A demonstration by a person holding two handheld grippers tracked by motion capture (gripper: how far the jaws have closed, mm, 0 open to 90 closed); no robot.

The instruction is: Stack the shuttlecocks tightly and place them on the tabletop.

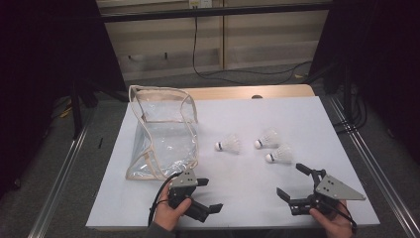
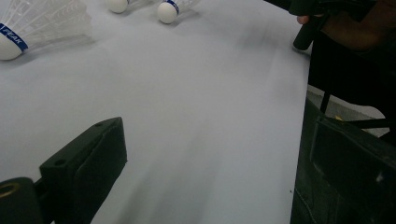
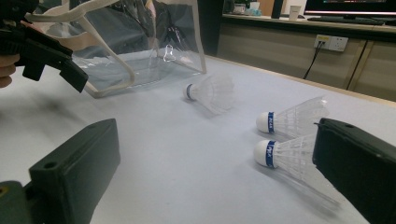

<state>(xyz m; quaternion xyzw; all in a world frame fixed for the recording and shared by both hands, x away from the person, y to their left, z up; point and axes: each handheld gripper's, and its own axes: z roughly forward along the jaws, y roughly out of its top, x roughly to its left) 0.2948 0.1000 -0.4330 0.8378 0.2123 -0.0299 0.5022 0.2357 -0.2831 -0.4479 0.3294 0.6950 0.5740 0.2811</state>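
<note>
i hold my right gripper (image 1: 296, 181) open, jaws spread and empty, low right in the high view, just short of the nearest shuttlecock (image 1: 280, 156) at centre right, my left gripper (image 1: 207, 196) open too, so next i reach and pinch it for the bag (image 1: 163, 131).

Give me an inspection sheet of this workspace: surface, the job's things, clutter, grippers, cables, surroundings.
Surface: white sheet over a wooden table, flat and clean.
Job's things: three shuttlecocks lying on their sides right of centre, apart from each other; clear bag at left, empty as far as can be seen.
Clutter: nothing seen.
Grippers: left gripper near the bag's front corner, open, holding nothing; right gripper just in front of the nearest shuttlecock, open, not touching it.
Cables: one trailing from each gripper; a black cable hanging from a wall socket to the floor behind.
Surroundings: metal rails along both sides, grey floor, dark frame overhead.
</note>
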